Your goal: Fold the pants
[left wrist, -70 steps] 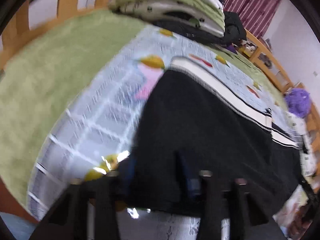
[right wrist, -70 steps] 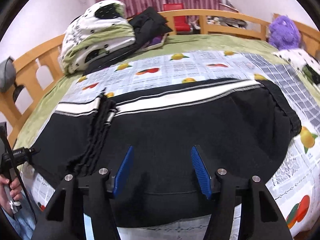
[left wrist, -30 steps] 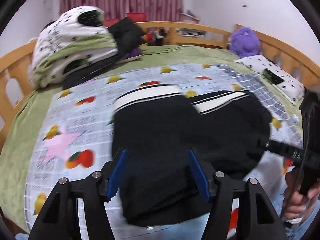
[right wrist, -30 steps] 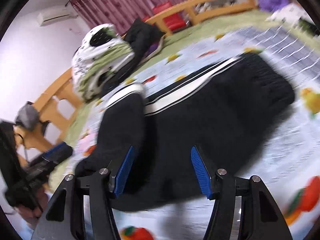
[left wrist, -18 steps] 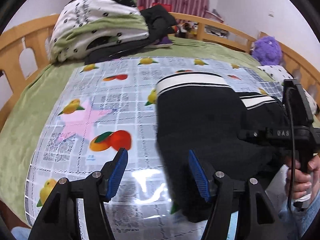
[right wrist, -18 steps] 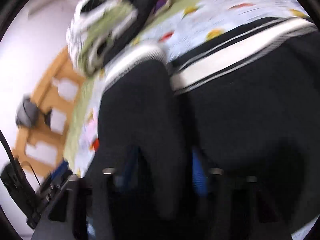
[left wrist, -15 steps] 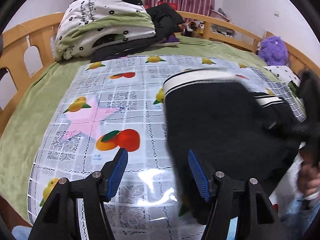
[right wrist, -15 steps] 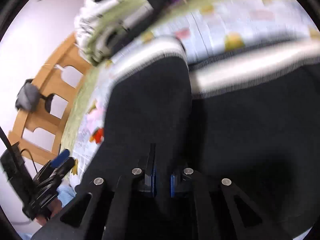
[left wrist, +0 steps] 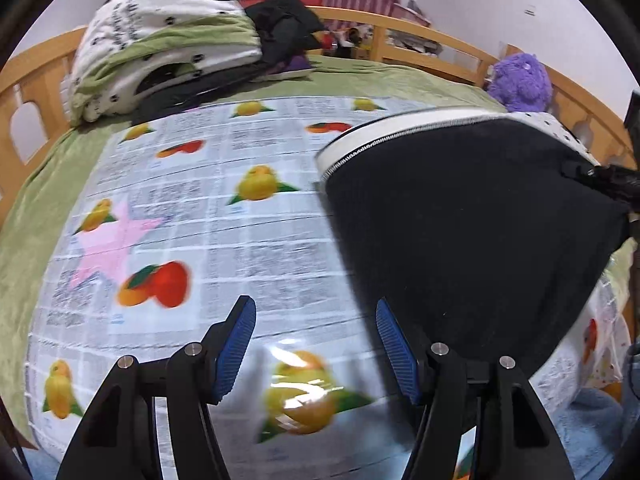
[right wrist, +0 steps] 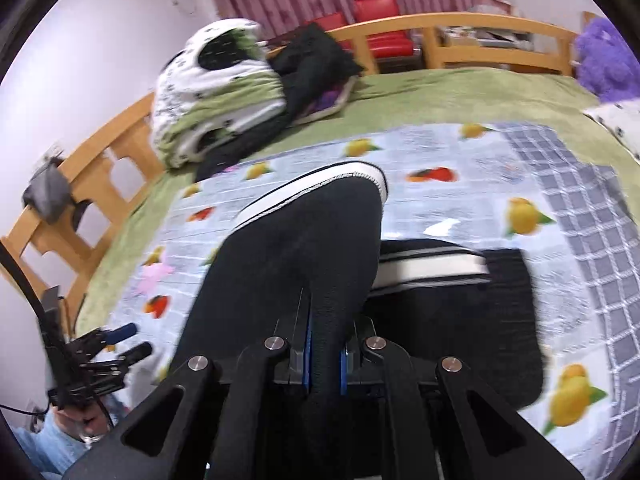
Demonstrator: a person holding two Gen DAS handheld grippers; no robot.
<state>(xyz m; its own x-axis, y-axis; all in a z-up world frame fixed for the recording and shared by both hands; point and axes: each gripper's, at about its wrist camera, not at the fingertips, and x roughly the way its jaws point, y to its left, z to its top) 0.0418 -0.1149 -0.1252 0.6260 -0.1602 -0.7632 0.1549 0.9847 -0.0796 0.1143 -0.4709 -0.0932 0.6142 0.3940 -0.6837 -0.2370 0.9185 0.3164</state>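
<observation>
Pants: black, white-striped, on the fruit-print sheet over the bed; one end lifted. My right gripper has its fingers pinching that raised fabric. My left gripper: fingers spread over bare sheet, holding nothing, pants just beside.

No text, label, brand or number can be read in either view. The fruit-print cover on the bed carries blocks of grey newspaper-style print between the oranges and lemons, but the characters are too small and blurred to make out. The folded white quilt by the wooden rail bears some dark lettering on its side, also illegible.
</observation>
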